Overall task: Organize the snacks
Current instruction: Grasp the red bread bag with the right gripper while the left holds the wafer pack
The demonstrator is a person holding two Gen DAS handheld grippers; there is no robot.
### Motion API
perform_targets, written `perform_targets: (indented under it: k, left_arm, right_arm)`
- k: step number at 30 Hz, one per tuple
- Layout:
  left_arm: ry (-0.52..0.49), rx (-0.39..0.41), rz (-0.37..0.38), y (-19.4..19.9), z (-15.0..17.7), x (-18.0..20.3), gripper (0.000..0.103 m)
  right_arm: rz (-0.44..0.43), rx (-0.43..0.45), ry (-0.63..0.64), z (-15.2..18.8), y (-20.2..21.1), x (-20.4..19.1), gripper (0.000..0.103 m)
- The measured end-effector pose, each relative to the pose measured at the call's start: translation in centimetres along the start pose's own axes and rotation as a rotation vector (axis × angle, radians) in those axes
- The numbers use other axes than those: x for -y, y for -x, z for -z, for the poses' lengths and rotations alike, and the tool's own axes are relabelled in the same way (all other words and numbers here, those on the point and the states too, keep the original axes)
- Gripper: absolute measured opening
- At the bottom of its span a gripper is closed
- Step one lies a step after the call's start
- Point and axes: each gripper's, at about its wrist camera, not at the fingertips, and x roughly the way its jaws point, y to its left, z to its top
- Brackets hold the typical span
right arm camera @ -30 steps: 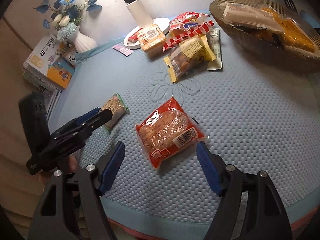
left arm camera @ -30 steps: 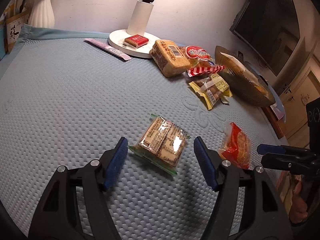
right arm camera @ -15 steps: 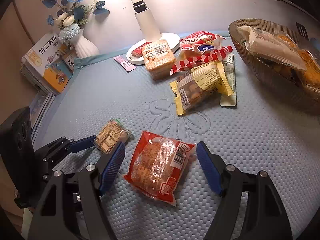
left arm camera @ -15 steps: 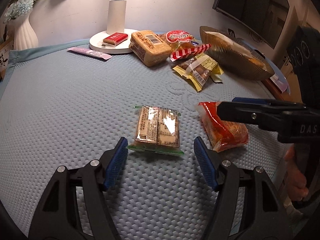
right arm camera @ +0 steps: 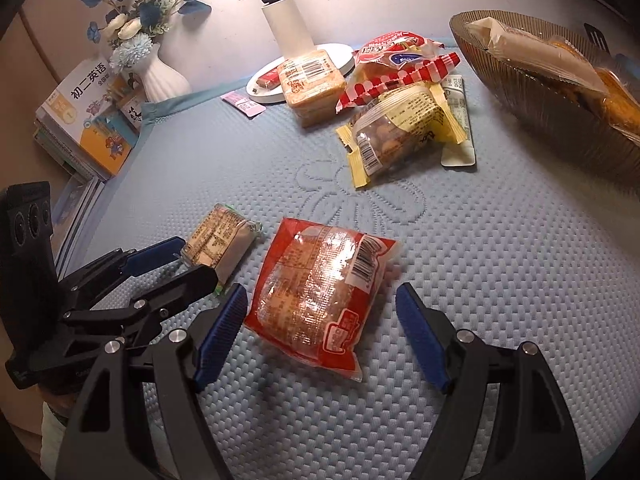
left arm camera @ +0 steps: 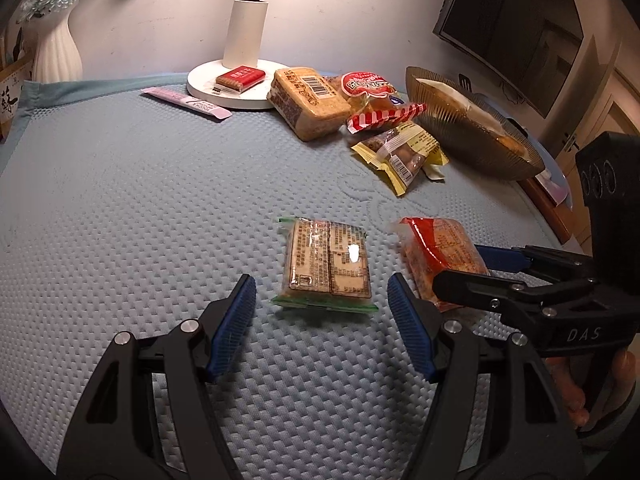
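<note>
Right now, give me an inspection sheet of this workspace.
Surface: blue quilted mat, a flower stitched mid-mat.
Job's things: green pack between the left gripper's open jaws; red pack between the right gripper's open jaws; bowl holding snacks; loose snack pile beside it.
Clutter: pink sachet, lamp base with a small red box.
Grippers: both open, neither gripping.
Cables: nothing seen.
Surroundings: vase, books, screen.

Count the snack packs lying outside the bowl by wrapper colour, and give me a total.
Red: 3, bread pack, striped pack, small pack
Yellow: 1, nut pack
Green-edged: 1, cracker pack
Tan: 1, cake block
Pink: 1, pink sachet
White: 1, white sachet
Total: 8
</note>
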Motion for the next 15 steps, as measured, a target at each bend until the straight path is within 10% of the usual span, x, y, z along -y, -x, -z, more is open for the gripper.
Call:
perform_targets:
  k: [15]
  left_arm:
    - [0.001, -0.003, -0.001, -0.1, 0.01, -0.13, 0.068]
  right_arm:
    - [0.023, 0.012, 0.012, -0.1, 0.05, -0.21, 0.072]
